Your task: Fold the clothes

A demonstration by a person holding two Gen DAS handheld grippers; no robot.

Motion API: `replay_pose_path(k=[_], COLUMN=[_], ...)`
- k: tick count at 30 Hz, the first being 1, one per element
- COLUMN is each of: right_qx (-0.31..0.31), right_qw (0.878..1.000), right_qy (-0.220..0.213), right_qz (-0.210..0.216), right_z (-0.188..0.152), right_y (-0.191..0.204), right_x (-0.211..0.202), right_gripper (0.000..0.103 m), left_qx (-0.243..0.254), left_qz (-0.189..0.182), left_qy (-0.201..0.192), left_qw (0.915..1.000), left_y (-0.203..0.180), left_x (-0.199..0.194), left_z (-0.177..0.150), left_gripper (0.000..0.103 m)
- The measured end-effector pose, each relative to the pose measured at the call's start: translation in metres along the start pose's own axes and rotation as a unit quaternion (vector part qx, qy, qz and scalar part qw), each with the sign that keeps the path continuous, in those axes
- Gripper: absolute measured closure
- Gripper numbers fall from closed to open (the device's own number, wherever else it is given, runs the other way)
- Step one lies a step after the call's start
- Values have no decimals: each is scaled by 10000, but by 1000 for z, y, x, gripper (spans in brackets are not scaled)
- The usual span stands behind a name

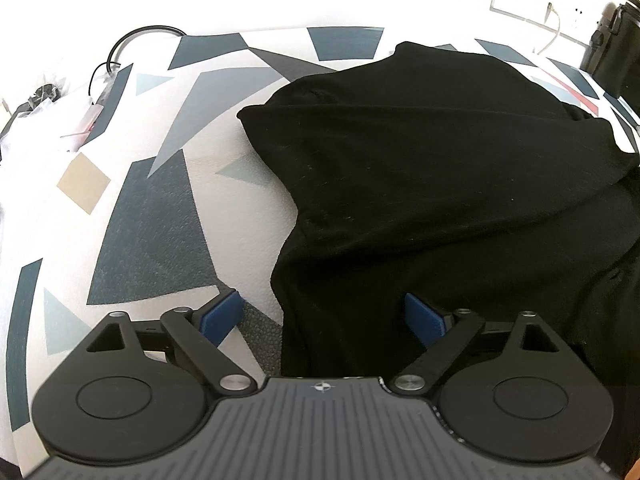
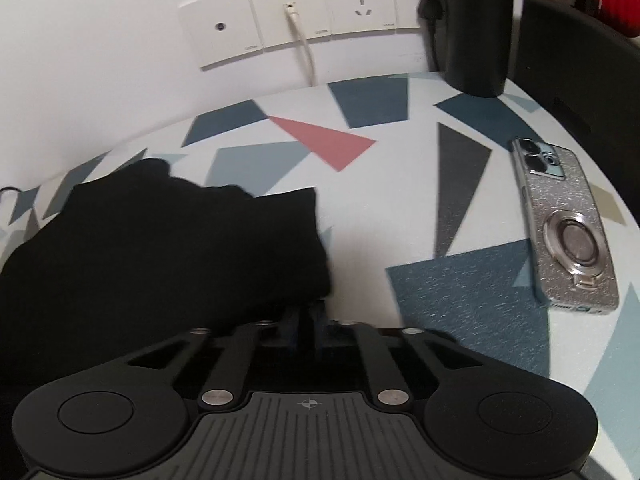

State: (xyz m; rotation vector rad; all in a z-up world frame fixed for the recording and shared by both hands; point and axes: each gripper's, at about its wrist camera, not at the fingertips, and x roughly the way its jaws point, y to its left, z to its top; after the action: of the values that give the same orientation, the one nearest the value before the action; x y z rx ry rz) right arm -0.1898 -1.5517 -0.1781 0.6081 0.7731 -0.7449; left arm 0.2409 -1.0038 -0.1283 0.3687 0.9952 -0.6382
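Observation:
A black garment (image 1: pixel 440 184) lies bunched on a table with a geometric patterned cover (image 1: pixel 152 232). My left gripper (image 1: pixel 324 316) is open, its blue pads (image 1: pixel 222 316) wide apart, straddling the garment's near left edge. In the right wrist view the same garment (image 2: pixel 160 248) fills the left side. My right gripper (image 2: pixel 308 312) is shut on the garment's near right corner, and the cloth hides its fingertips.
A phone in a glittery case (image 2: pixel 568 228) lies on the table to the right. A black cylinder (image 2: pixel 476 28) and wall sockets (image 2: pixel 296 16) with a white cable stand at the back. Cables and plastic wrap (image 1: pixel 88 116) lie at the far left.

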Motion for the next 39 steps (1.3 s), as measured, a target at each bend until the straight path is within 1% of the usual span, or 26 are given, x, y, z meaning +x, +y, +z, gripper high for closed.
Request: replay_pose_path(k=[2,3,5,7,9,13,15,18,19,21,22,23,25,27,28,31,33,34,35,36,37,38,39], right_qx=[325,604,1233,1638,1923,2207,2374,2403,2364,2335,2327,2326,2326,2342,2354,2415,2508,2558,2589,2599,2601,2614,2638], right_qw=[9990,9974,9916,9856,9806,9740,9704,9694,9704,9712,9714,9714,9711,9707,9704,9691,9673,9662,9656,9655,9655,9652,9646], right_qy=[-165,-234,-284,-311,-307,-399,-409,-476,-481,-464,-455,-455,-482,-468,-454,-404,-329,-279,-224,-163,-102,-39,11], right_qz=[-270,-316,-284,-298,-220,-306,-194,-121,-118,-133,-144,-167,-231,-271,-287,-294,-197,-133,-91,-75,-68,-52,-19], right_z=[3,6,10,11,11,16,17,15,14,8,4,0,-8,-16,-20,-27,-31,-32,-33,-34,-35,-36,-38], right_y=[-11,-20,-36,-46,-53,-63,-70,-73,-72,-74,-76,-78,-83,-88,-90,-96,-99,-100,-101,-100,-99,-98,-96], right_x=[-2,-3,-3,-2,0,-1,-6,-18,-20,-27,-31,-36,-45,-53,-56,-62,-64,-64,-64,-63,-61,-60,-58], right_gripper=[99,100,100,99,98,98,96,89,88,88,88,88,87,87,87,85,77,77,77,75,75,75,75], left_qx=[-15,-24,-37,-50,-62,-86,-93,-66,3,192,288,431,795,1241,1514,2328,2707,2806,2889,2856,2800,2767,2786], left_qz=[11,17,23,28,34,49,55,43,32,-173,-283,-605,-1275,-1875,-2065,-2037,-1983,-1995,-2013,-2152,-2311,-2302,-2273], left_qy=[-6,-9,-9,-7,-9,-20,-24,-12,14,7,0,-56,-121,-94,-68,-63,-44,-20,7,25,43,67,-1], left_qw=[10000,10000,10000,10000,10000,9999,9999,10000,10000,9997,9992,9972,9886,9743,9666,9509,9420,9389,9359,9339,9317,9329,9331], left_y=[0,0,0,0,0,0,-1,-2,-3,-10,-14,-20,-37,-60,-75,-117,-137,-144,-150,-151,-151,-152,-152], left_x=[0,0,0,0,0,0,0,-1,-2,-11,-16,-23,-37,-46,-47,-38,-29,-24,-20,-20,-20,-22,-25], left_z=[0,0,0,0,0,-1,-1,0,1,4,6,7,9,8,6,-4,-10,-13,-15,-14,-13,-11,-10], left_gripper=[11,11,11,11,10,9,9,9,11,26,26,26,26,25,25,25,25,25,34,58,73,95,95])
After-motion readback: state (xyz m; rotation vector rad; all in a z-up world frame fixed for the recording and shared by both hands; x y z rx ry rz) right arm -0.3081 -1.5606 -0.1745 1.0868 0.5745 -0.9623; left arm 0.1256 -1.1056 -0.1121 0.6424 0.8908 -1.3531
